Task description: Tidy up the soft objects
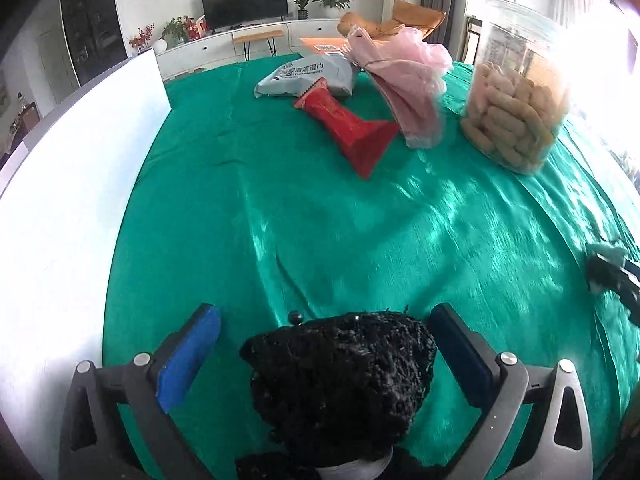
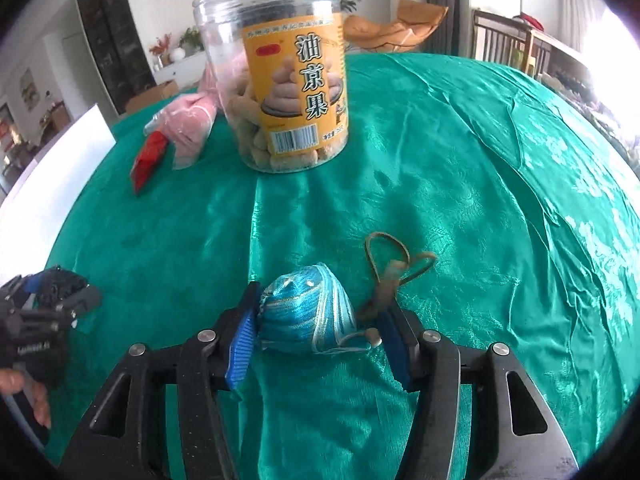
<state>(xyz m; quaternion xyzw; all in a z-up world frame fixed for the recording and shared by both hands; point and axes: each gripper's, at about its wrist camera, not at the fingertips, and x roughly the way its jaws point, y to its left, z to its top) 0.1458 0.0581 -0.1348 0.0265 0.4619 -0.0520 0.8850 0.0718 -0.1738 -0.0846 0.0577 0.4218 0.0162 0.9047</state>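
Observation:
My left gripper (image 1: 326, 320) is open, its blue pads wide apart around a black knitted soft object (image 1: 340, 380) that touches the right pad only. My right gripper (image 2: 316, 320) is shut on a turquoise satin pouch (image 2: 308, 316) with a brown cord (image 2: 390, 264), held just above the green tablecloth (image 2: 460, 160). A pink mesh bag (image 1: 404, 80) lies at the far side of the table. The left gripper also shows at the left edge of the right wrist view (image 2: 48, 312).
A clear jar of snacks (image 2: 288, 92) stands mid-table. A red packet (image 1: 348, 128) and a grey wipes pack (image 1: 308, 78) lie beside the pink bag. A white board (image 1: 60, 200) runs along the table's left side.

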